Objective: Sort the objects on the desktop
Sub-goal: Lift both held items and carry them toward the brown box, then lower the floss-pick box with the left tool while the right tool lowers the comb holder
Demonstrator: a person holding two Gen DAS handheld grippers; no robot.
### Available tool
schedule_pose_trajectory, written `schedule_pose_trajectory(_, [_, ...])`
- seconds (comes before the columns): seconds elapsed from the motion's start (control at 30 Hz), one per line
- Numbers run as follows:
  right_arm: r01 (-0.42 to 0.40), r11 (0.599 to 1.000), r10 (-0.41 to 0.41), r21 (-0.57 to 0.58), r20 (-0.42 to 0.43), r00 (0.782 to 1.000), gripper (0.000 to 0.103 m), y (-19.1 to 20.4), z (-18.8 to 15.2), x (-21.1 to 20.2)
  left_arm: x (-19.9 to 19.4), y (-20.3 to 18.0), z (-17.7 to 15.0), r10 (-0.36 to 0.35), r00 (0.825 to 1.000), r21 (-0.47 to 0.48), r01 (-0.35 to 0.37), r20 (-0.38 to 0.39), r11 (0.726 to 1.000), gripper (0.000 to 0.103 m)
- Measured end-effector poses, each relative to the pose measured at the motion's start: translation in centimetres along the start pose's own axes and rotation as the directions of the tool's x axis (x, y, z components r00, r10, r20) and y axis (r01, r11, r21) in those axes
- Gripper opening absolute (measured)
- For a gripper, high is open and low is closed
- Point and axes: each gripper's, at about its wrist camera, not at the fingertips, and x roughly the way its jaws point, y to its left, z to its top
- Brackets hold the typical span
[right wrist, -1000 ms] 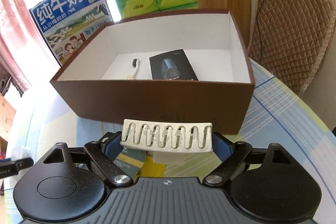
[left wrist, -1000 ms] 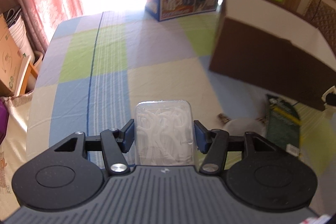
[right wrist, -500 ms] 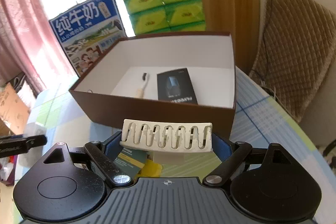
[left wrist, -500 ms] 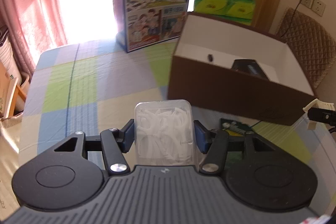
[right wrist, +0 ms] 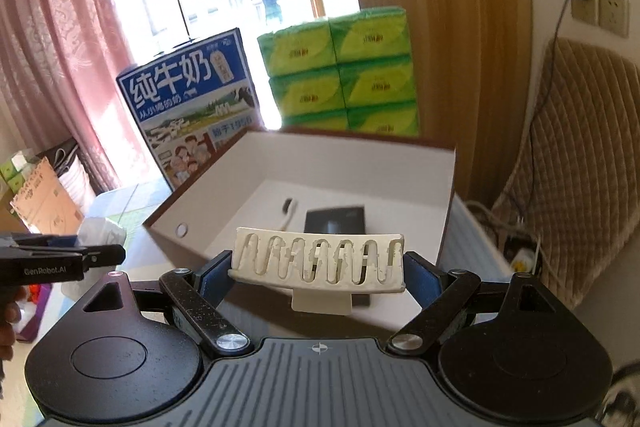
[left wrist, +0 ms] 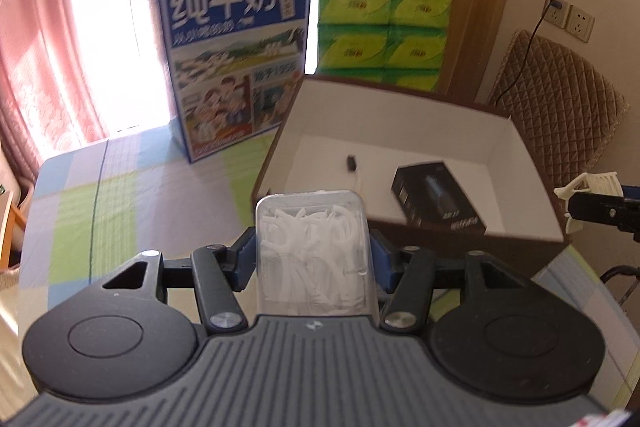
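Note:
My left gripper (left wrist: 312, 259) is shut on a clear plastic box of white floss picks (left wrist: 313, 251), held above the table near the left wall of the open brown box (left wrist: 400, 99). My right gripper (right wrist: 316, 275) is shut on a cream hair claw clip (right wrist: 318, 261), raised at the brown box's (right wrist: 352, 143) near rim. Inside that box lie a black carton (left wrist: 438, 199) and a small brush with a dark head (left wrist: 352, 163). The right gripper with its clip (left wrist: 596, 187) shows at the right edge of the left wrist view. At the left edge of the right wrist view is the left gripper (right wrist: 60, 259).
A blue milk carton (left wrist: 236, 67) and stacked green tissue packs (left wrist: 382, 31) stand behind the brown box. A checked cloth (left wrist: 120, 195) covers the table. A quilted chair back (right wrist: 568, 195), wall sockets (left wrist: 568, 15) and pink curtains (right wrist: 52, 67) surround it.
Both grippers have risen and moved toward the brown box, so its inside now shows from higher up. Each still holds its object.

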Motion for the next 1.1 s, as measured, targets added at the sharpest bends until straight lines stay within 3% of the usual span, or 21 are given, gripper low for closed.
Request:
schedule_pose_trajectory(0.27, [-0.02, 0.999, 0.019, -0.04, -0.004, 1.0, 0.085, -3.1, 4.1, 4.3, 4.6, -2.1, 4.4, 0.004, 1.0, 0.05, -0.003, -0.01, 0.999, 0.053])
schedule_pose_trajectory(0.53, [-0.052, 0.994, 0.044, -0.094, -0.09, 0.995, 0.085, -5.9, 6.1, 9.4, 10.2, -2.9, 6.9, 0.021, 0.997, 0.072, -0.016, -0.071, 0.997, 0.053])
schedule_pose_trajectory(0.9, [-0.118, 0.971, 0.073, -0.208, -0.212, 0.975, 0.086, -7.8, 7.3, 14.9, 17.1, -3.5, 7.5, 0.053, 0.984, 0.127, -0.031, -0.168, 0.991, 0.053])
schedule_pose_trajectory(1.1, [-0.166, 0.93, 0.07, -0.328, -0.286, 0.956, 0.086, -7.8, 7.0, 16.7, 19.9, -3.7, 6.6, 0.071, 0.969, 0.168, -0.031, -0.238, 0.985, 0.053])
